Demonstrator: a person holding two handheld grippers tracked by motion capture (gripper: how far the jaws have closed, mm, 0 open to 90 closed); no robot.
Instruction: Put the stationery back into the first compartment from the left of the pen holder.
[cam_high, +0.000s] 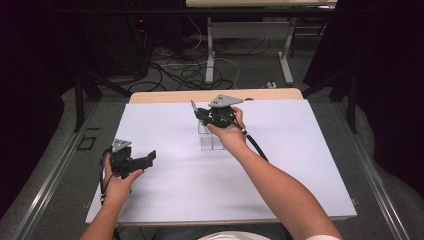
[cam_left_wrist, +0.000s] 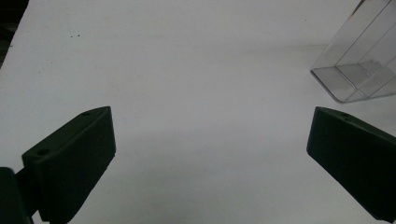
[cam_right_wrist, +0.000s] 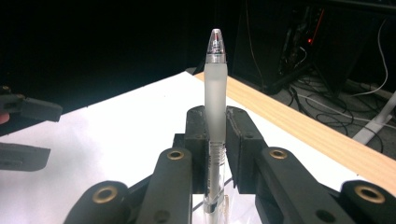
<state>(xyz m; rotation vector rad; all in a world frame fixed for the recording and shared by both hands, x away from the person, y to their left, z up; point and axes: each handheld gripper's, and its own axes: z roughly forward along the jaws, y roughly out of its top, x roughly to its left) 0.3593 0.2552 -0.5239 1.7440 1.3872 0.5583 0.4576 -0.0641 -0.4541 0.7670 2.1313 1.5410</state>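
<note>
Right claw (cam_right_wrist: 215, 140) is clamped on a pen (cam_right_wrist: 215, 93), jaws pinching the barrel near its middle, tip end pointing away from the camera. In the high view the right claw (cam_high: 212, 117) sits directly over a clear holder (cam_high: 210, 139) standing mid-tabletop (cam_high: 175, 190). Judgement: the mid-barrel grip keeps the pen upright so its lower end can drop into the holder; whether it has entered a compartment cannot be told. Left claw (cam_left_wrist: 210, 154) rests low near the tabletop's left edge, jaws wide apart and empty, well clear of the holder (cam_left_wrist: 359, 70).
</note>
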